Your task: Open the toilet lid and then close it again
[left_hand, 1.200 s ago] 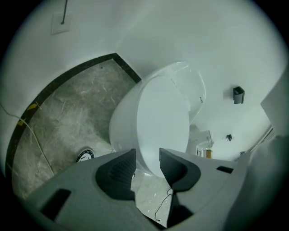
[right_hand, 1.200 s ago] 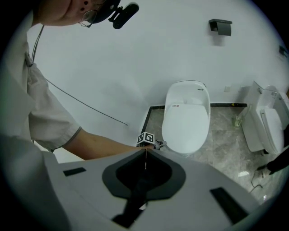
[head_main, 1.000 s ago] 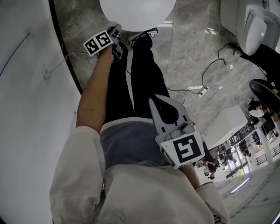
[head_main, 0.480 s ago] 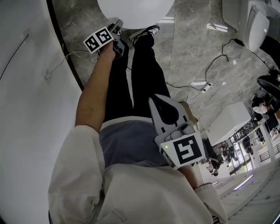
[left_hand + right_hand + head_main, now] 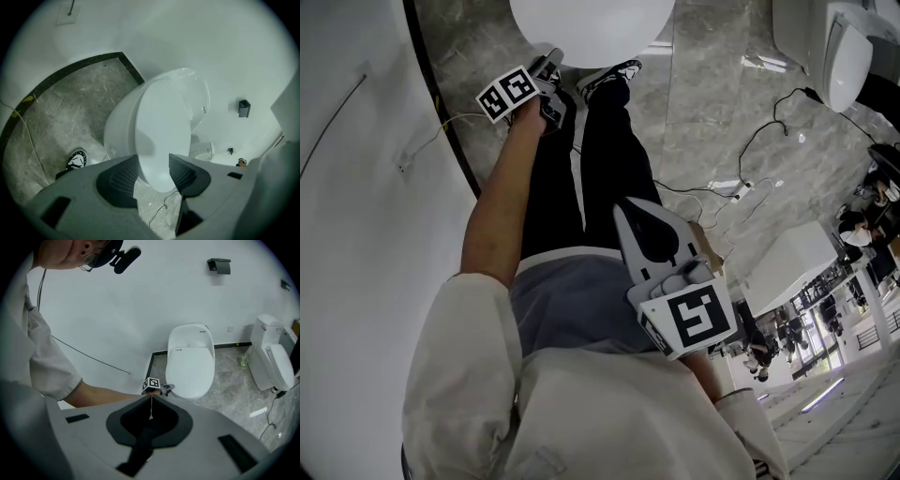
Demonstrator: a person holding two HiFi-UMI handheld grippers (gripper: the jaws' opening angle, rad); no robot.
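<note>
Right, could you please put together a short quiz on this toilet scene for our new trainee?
1. True or false: the toilet lid stands raised upright.
2. The left claw is: A) shut on the lid; B) open, by the lid's front edge; C) out of every view.
3. Which claw is shut and held back by the person's waist?
Key: 1 false, the lid lies down. 2 B. 3 The right claw.
</note>
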